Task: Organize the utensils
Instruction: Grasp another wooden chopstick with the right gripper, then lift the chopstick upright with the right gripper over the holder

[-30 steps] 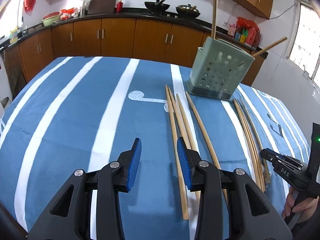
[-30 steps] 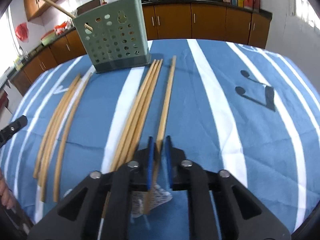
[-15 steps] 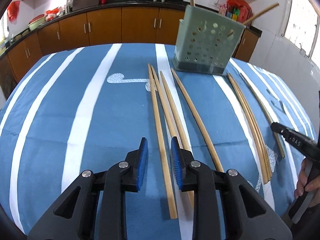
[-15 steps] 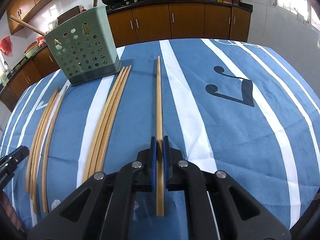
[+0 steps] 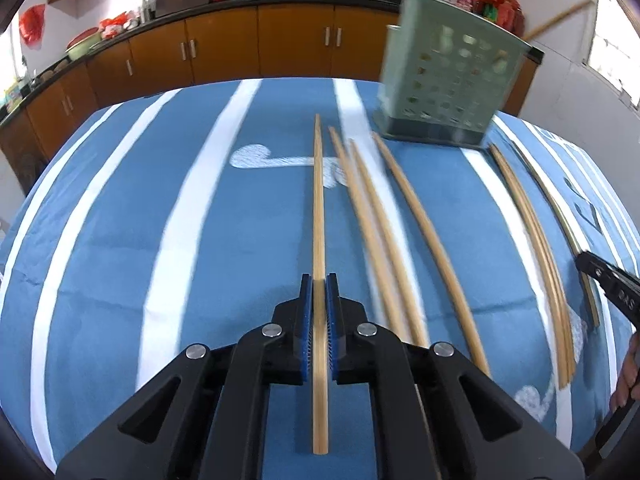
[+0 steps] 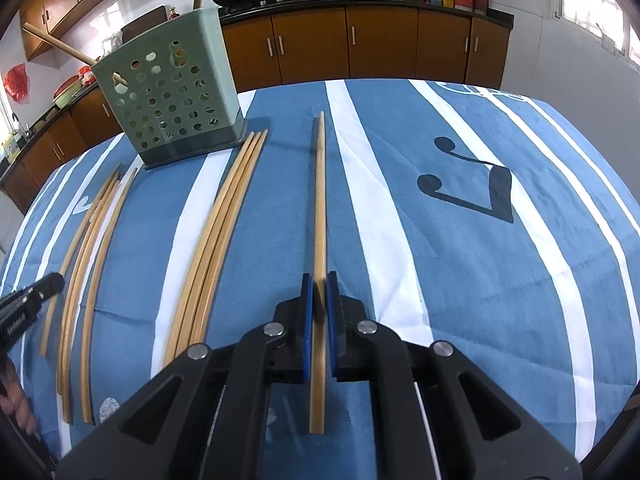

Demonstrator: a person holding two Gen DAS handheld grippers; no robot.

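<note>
- The left gripper (image 5: 319,280) tilts down toward the table, and its blue pads (image 5: 306,312) have just been closing; they now pinch one chopstick (image 5: 319,208) lengthwise, its tip pointing away toward the cabinets (image 5: 224,48).
- The right gripper (image 6: 319,280) has the same downward tilt, its jaws clamped on a second chopstick (image 6: 320,200) that runs straight out ahead of it.
- Each held stick pokes out behind the pads too, the blunt end toward the camera.
- Both sticks are pale bamboo, long and thin, tapering to the far tip.
- More loose chopsticks (image 5: 396,240) lie on the blue striped tablecloth (image 5: 120,220) between the two grippers: a few beside the left one, a bundle (image 6: 216,240) nearer the right.
- A green holder with holes (image 6: 172,92) stands at the far end of the cloth, with a stick or two inside, I think; it is blurred in the left view.
- A hand (image 5: 628,376) shows at the edge, behind the right gripper.
</note>
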